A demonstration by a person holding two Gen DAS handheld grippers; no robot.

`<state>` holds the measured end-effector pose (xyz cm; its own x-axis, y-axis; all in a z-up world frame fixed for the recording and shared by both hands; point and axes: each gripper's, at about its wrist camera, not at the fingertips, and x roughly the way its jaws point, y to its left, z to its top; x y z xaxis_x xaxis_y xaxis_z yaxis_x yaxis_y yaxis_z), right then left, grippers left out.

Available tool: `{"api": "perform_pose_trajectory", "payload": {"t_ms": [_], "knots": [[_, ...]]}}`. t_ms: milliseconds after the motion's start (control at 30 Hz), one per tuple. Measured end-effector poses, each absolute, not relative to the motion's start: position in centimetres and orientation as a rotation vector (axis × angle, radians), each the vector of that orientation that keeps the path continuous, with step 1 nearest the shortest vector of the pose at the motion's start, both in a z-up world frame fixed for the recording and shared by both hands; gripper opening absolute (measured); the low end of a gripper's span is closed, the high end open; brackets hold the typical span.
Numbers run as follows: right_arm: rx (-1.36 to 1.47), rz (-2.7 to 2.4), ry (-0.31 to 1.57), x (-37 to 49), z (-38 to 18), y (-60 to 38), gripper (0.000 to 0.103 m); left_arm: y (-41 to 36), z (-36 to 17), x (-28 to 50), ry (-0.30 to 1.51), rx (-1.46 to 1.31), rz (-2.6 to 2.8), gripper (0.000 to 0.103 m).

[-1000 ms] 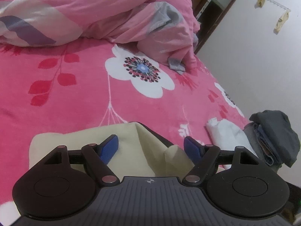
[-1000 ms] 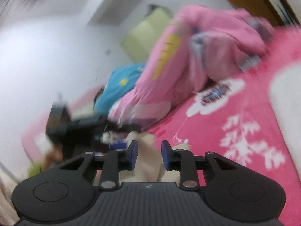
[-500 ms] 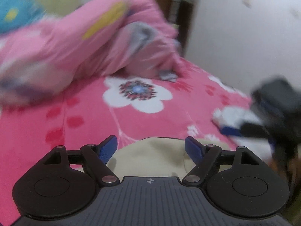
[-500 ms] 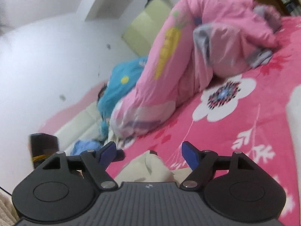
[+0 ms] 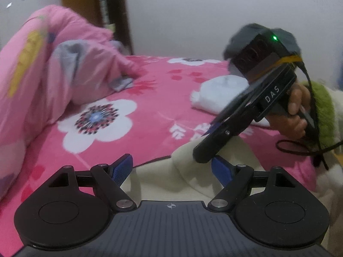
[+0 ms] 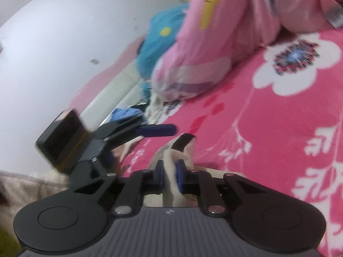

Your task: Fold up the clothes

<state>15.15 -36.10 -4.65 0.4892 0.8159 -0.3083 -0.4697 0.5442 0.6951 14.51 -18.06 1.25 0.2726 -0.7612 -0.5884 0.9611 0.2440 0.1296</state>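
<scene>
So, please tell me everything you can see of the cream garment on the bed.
The cream garment looks like soft, thick pale-yellow cloth with a dark trim at one edge. It lies rumpled on the pink flowered bedcover, not yet folded flat. The right gripper is shut on a raised fold of it, with cloth bunched between the blue pads. The left gripper is open just above it. What kind of garment it is cannot be told.

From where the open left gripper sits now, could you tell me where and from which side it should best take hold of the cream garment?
I would grip the cream garment at its far edge, where it meets the pink bedsheet. The left gripper already straddles that free edge, so push straight forward and low. The right gripper pinches a bunched fold, so stay left of it.
</scene>
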Motion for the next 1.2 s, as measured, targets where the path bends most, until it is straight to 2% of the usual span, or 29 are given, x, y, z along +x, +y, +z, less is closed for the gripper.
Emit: {"api": "perform_pose_trajectory", "payload": {"t_ms": [133, 167, 200, 233, 333, 367, 400, 467, 500, 533, 700, 900, 1200], "knots": [[0.506, 0.890, 0.658, 14.6, -3.5, -35.4, 0.011, -18.6, 1.3, 13.3, 0.367, 0.700, -1.359, 0.080], [0.484, 0.909, 0.651, 14.4, -3.2, -35.2, 0.011, -18.7, 1.2, 13.0, 0.358, 0.750, -1.387, 0.075], [0.459, 0.931, 0.644, 14.3, -2.8, -34.9, 0.011, -18.8, 0.9, 12.8, 0.345, 0.794, -1.401, 0.068], [0.436, 0.948, 0.639, 14.2, -2.4, -34.5, 0.011, -18.9, 0.7, 12.5, 0.330, 0.838, -1.412, 0.065], [0.480, 0.885, 0.572, 12.7, -1.9, -35.6, 0.011, -19.1, 0.0, 12.3, 0.321, 0.922, -1.421, 0.040], [0.499, 0.859, 0.547, 12.2, -1.8, -36.1, 0.011, -19.0, -0.1, 12.4, 0.341, 0.915, -1.414, 0.026], [0.518, 0.834, 0.522, 11.7, -1.7, -36.6, 0.014, -18.9, -0.2, 12.6, 0.361, 0.905, -1.407, 0.020], [0.555, 0.782, 0.473, 10.6, -1.4, -37.5, 0.023, -18.7, -0.1, 12.6, 0.383, 0.889, -1.395, 0.015], [0.573, 0.756, 0.448, 10.1, -1.3, -38.0, 0.035, -18.5, 0.1, 12.5, 0.381, 0.883, -1.391, 0.014], [0.591, 0.729, 0.423, 9.6, -1.2, -38.5, 0.038, -18.3, 0.3, 12.4, 0.380, 0.877, -1.387, 0.013], [0.642, 0.577, 0.321, 6.0, -1.2, -40.4, 0.038, -17.2, 1.9, 11.8, 0.390, 0.847, -1.375, 0.012], [0.591, 0.551, 0.357, 2.1, -3.6, -37.8, 0.038, -16.4, 4.5, 10.4, 0.402, 0.862, -1.351, 0.012], [0.424, 0.678, 0.408, 2.7, -4.2, -34.3, 0.037, -16.0, 6.3, 8.6, 0.430, 0.910, -1.320, 0.011]]}}
